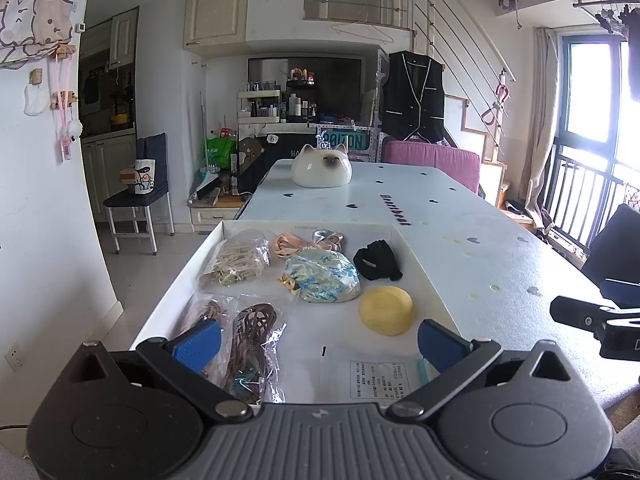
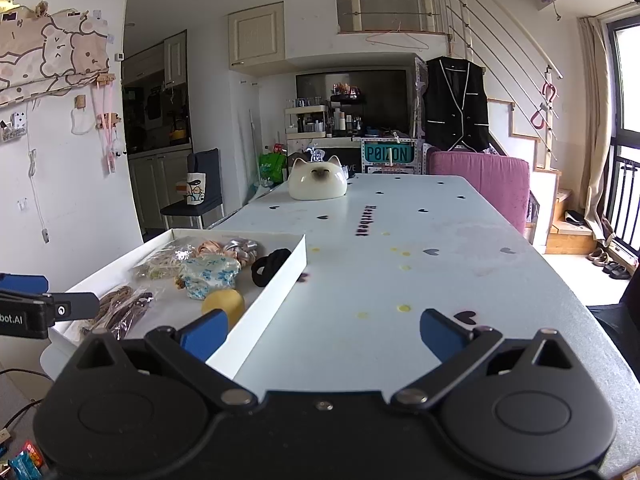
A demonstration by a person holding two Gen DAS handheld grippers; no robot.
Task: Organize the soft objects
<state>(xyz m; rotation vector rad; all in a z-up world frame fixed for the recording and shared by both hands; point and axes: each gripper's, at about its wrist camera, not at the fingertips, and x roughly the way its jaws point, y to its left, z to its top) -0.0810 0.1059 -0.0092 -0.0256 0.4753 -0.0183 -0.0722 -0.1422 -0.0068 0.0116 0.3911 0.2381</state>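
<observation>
1. The soft things are all lying inside the white tray [image 1: 420, 256], which is sitting at the near left corner of the worktop [image 1: 500, 248]. The yellow sponge [image 1: 385, 309] is resting by the tray's right wall, the blue flowered pouch [image 1: 324, 276] is lying just beyond it, and the black hair ties [image 1: 378, 260] are sitting behind the sponge. Pink and silver scrunchies [image 1: 308, 242] are lying toward the tray's far wall.

2. Bagged items are filling the tray's left side: a clear bag of pale bands [image 1: 238, 260] farther in and a bag of brown cords [image 1: 250, 344] nearer, beside a flat printed packet [image 1: 376, 376] at the tray's near edge.

3. The left gripper [image 1: 318, 342] is hovering over the tray's near end with its fingers [image 1: 198, 344] spread wide and holding nothing; the brown cords and the packet are lying between and just beyond them.

4. The right gripper [image 2: 324, 336] is hanging over the tray's right wall and the bare worktop, fingers [image 2: 442, 332] equally wide and empty; the sponge is sitting just ahead of its left finger.

5. Likely risks: the slick bags could be slipping out of a pinch, a low approach could be catching the tray wall and shoving the light tray, and the 2 grippers, working near each other, could be colliding.
</observation>
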